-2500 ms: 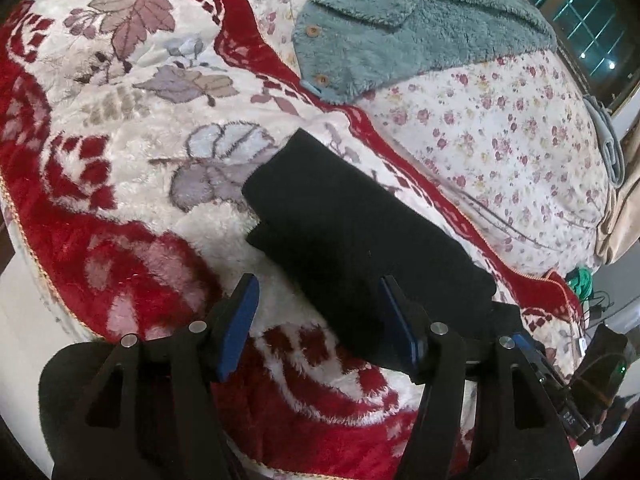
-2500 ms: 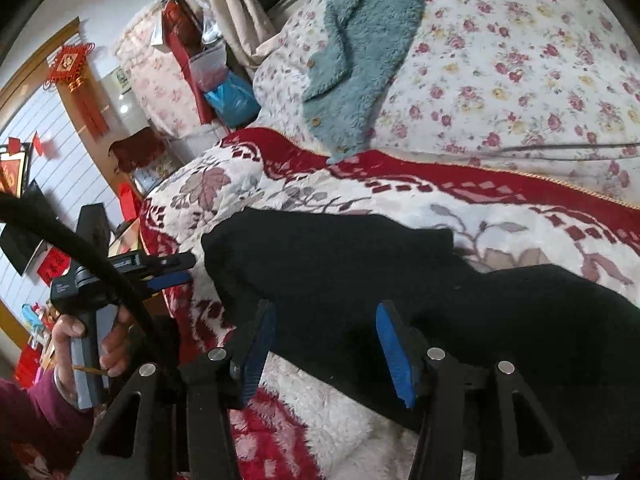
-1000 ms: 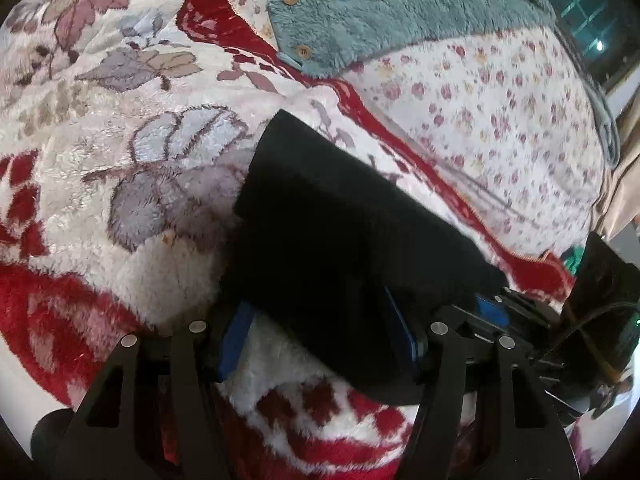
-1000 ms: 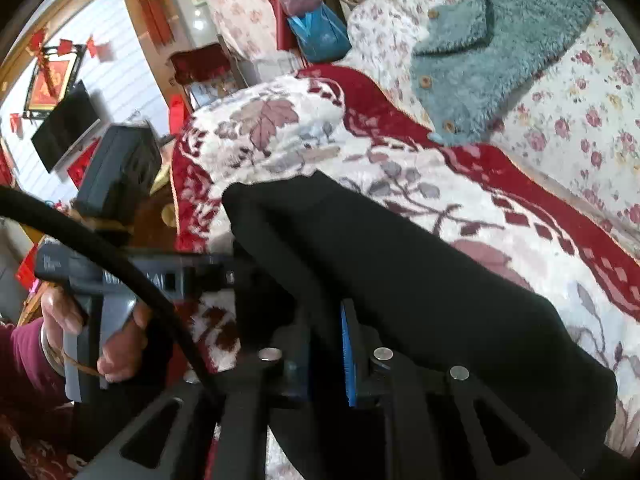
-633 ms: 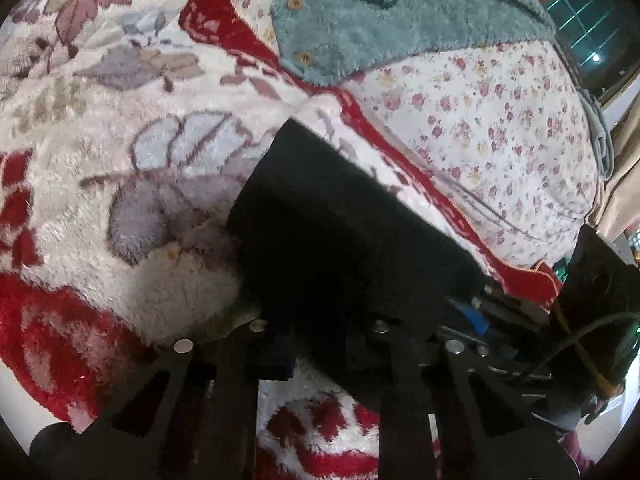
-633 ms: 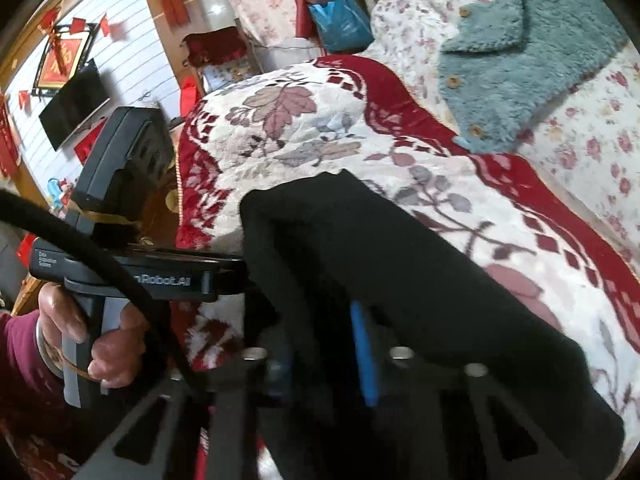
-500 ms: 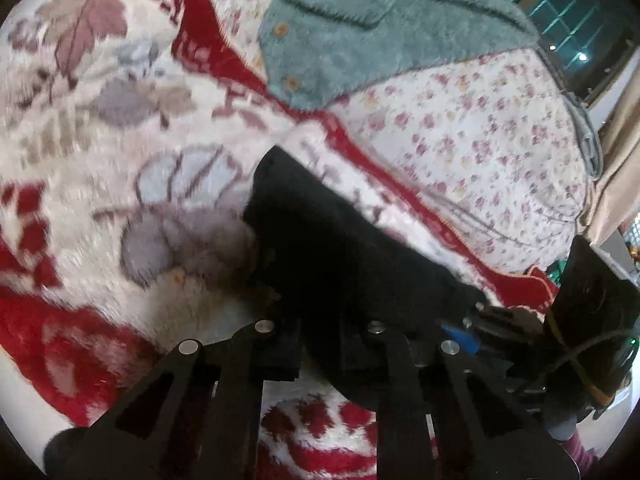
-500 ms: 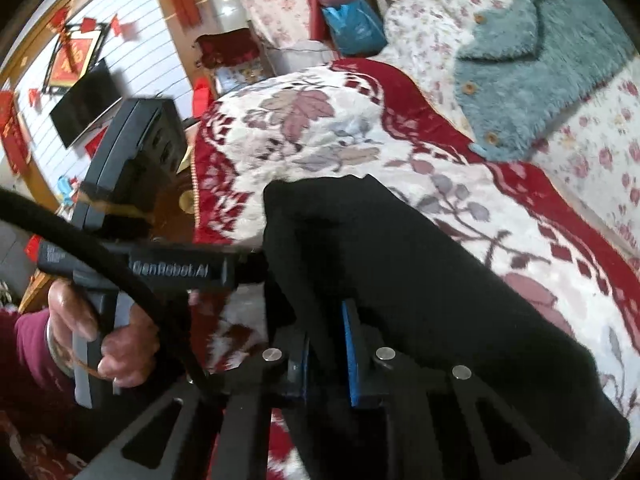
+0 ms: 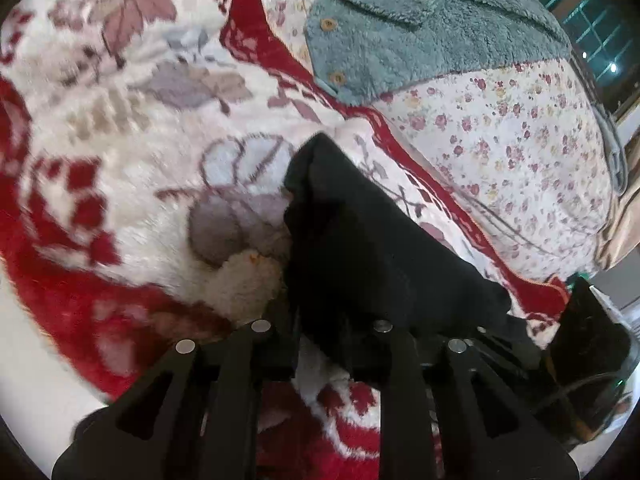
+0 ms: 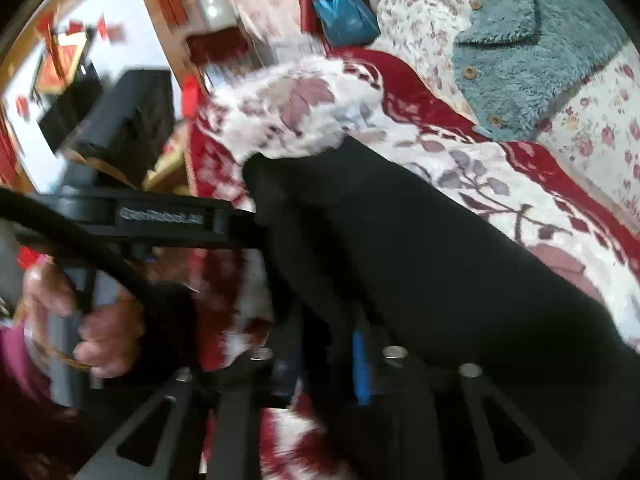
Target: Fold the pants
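Note:
The black pants (image 9: 372,240) lie folded into a long strip on the red and white plush blanket (image 9: 120,152). My left gripper (image 9: 320,320) is shut on the near edge of the pants and holds that edge raised off the blanket. My right gripper (image 10: 332,344) is shut on the same near edge of the pants (image 10: 420,248), a blue pad (image 10: 360,368) showing beside the cloth. The left gripper's handle (image 10: 160,216) and the hand holding it show in the right wrist view, close beside the pants' end.
A teal fleece jacket (image 9: 420,28) with wooden buttons lies on the floral bedspread (image 9: 520,140) beyond the blanket. The blanket's edge drops off at the near left. Furniture and red decorations (image 10: 52,64) stand past the bed's end. A window (image 9: 592,20) is at far right.
Both grippers moved in from open beside the pants, closed on the near edge and lifted it. The pants' end now stands higher off the blanket and both views are blurred by motion.

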